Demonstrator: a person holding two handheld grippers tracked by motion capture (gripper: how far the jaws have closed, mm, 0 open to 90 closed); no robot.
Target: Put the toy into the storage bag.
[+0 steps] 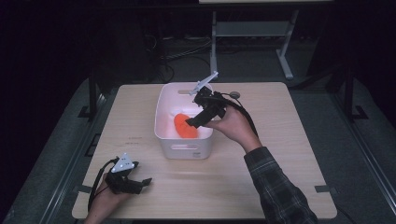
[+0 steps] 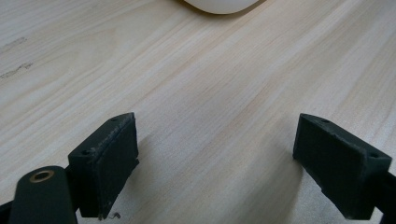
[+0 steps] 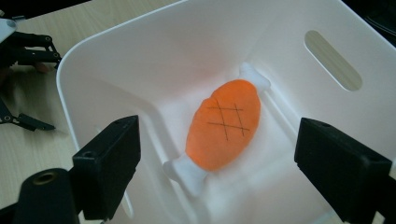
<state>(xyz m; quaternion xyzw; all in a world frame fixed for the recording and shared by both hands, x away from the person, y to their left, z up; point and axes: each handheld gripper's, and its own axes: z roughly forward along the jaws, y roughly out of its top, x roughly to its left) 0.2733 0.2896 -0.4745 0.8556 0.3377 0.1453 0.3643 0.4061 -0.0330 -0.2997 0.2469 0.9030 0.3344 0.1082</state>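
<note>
High view first: we had the white bin [image 1: 184, 140] sitting around the middle of the surface [image 1: 261, 182], a bit toward the far edge. Down on its floor lay the orange plush meat toy [image 1: 185, 126] with white bone ends. Our right hand-held gripper [image 1: 198, 116] hung over the bin's right rim, tilted down into the opening, held by a hand in a plaid sleeve [image 1: 275, 186].

Right gripper view gave us the better look: the plush meat toy [image 3: 224, 123] was lying flat at the bottom of the bin [image 3: 154, 51], diagonal, crosshatch stitching facing up, one bone end toward the far wall with the handle slot and the other toward us. The right hand-held gripper [image 3: 217, 161] was released, jaws apart on either side of the toy and well above it, touching nothing.

Our left hand-held gripper [image 1: 137, 183] sat near the front-left corner of the surface, well away from the bin. In the left gripper view it [image 2: 215, 168] was released too, jaws wide apart with just bare wood [image 2: 201, 84] between them.
</note>
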